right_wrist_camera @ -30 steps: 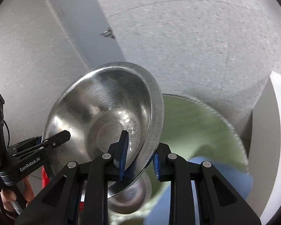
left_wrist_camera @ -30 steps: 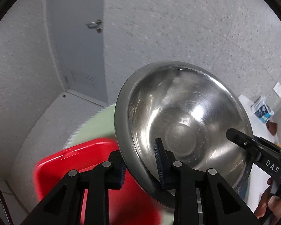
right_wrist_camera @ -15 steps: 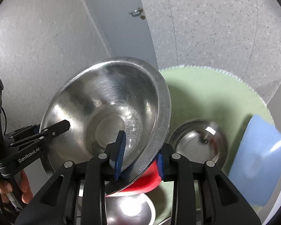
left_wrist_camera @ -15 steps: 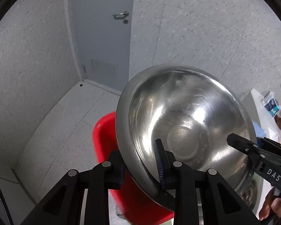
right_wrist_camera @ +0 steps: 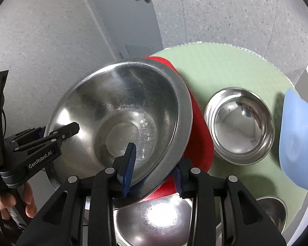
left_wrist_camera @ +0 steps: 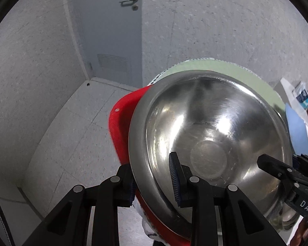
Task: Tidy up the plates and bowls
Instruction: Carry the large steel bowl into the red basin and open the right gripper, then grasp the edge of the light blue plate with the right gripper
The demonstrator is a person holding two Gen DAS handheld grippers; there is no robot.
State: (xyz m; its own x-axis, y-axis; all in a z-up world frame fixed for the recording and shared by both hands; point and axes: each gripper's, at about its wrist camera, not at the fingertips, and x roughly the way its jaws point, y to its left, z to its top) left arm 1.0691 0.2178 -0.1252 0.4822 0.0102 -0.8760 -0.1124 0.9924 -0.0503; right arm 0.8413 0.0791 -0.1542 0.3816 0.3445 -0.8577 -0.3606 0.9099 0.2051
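A large steel bowl is held in the air, tilted, by both grippers. My left gripper is shut on its left rim. My right gripper is shut on its right rim. Each gripper shows in the other's view, the right one in the left wrist view and the left one in the right wrist view. Below the bowl lies a red plate on a round green table.
A smaller steel bowl stands on the table right of the red plate. A blue plate lies at the right edge. Two more steel bowls sit near the front, one below my gripper, one right. A door is behind.
Both grippers have tipped downward with the bowl. The table, red plate and other bowls have come into view beneath it. The grip on the rim is unchanged.
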